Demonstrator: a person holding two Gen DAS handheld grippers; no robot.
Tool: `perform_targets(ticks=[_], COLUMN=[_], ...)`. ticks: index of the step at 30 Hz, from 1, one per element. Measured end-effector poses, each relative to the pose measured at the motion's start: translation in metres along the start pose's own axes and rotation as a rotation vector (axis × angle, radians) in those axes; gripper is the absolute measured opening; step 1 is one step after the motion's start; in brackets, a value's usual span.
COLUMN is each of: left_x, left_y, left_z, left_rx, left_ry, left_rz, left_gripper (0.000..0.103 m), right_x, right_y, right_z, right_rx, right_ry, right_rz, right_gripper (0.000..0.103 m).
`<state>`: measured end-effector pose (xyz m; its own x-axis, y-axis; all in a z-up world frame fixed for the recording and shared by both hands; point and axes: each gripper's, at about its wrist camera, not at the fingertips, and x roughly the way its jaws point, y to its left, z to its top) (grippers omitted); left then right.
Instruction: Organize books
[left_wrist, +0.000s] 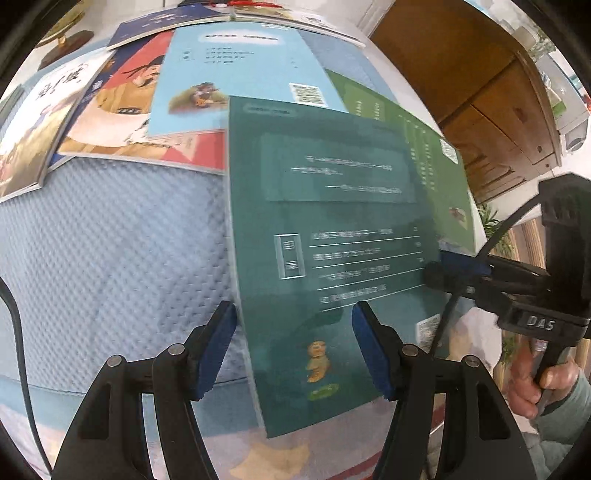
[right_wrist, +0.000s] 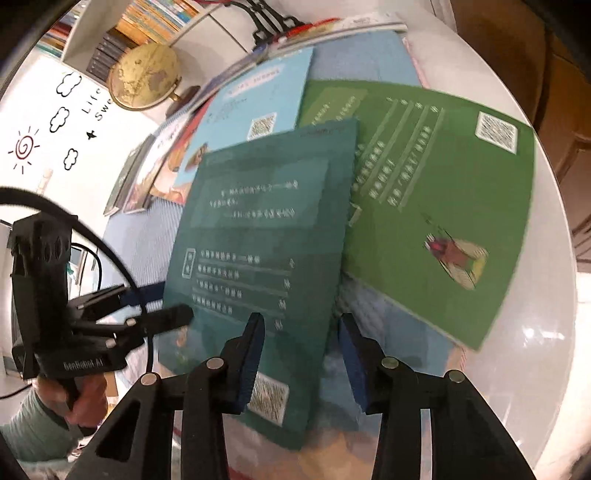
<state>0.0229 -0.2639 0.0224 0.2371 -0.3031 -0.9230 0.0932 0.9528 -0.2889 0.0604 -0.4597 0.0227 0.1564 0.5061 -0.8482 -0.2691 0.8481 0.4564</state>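
A dark teal book (left_wrist: 325, 221) (right_wrist: 258, 229) hangs tilted over the table's near edge, on top of a green book (right_wrist: 436, 206). My right gripper (right_wrist: 301, 319) has the teal book's right edge between its pads and looks shut on it. In the left wrist view it (left_wrist: 437, 264) pinches that edge from the side. My left gripper (left_wrist: 293, 310) stands open and straddles the book's left edge. One finger is over the cover and one outside it. In the right wrist view the left gripper (right_wrist: 173, 301) has one finger above that edge and one under it.
A light blue book (left_wrist: 240, 66), a red illustrated book (left_wrist: 122, 103) and others lie fanned at the back of a quilted blue mat (left_wrist: 110, 229) on the round white table (right_wrist: 546, 332). A globe (right_wrist: 147, 77) stands behind. Cardboard boxes (left_wrist: 480, 92) are on the right.
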Motion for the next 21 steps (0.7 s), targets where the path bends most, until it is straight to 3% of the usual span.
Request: perform_targets(ticks=[3, 6, 10, 13, 15, 18, 21], left_x=[0.002, 0.002, 0.001, -0.004, -0.006, -0.009, -0.018], left_y=[-0.004, -0.004, -0.001, 0.006, 0.01, 0.015, 0.025], left_z=[-0.002, -0.004, -0.008, -0.01, -0.011, -0.013, -0.017], left_rx=[0.011, 0.011, 0.003, 0.008, 0.007, 0.018, 0.031], left_ry=[-0.007, -0.017, -0.029, -0.027, -0.028, -0.031, -0.027], left_rz=[0.018, 0.018, 0.002, -0.027, -0.05, -0.068, -0.084], left_gripper=[0.062, 0.062, 0.062, 0.062, 0.062, 0.062, 0.062], right_x=[0.002, -0.002, -0.013, -0.021, -0.008, 0.012, -0.004], right_y=[0.003, -0.005, -0.012, -0.017, -0.021, -0.014, 0.005], right_z=[0.005, 0.006, 0.004, 0.003, 0.003, 0.003, 0.005], right_rx=[-0.019, 0.018, 0.091, 0.182, 0.246, 0.267, 0.238], right_ry=[-0.008, -0.003, -0.021, -0.061, -0.043, -0.015, -0.078], right_rz=[-0.002, 0.059, 0.186, 0.349, 0.421, 0.379, 0.324], right_gripper=[0.042, 0.042, 0.042, 0.044, 0.044, 0.041, 0.027])
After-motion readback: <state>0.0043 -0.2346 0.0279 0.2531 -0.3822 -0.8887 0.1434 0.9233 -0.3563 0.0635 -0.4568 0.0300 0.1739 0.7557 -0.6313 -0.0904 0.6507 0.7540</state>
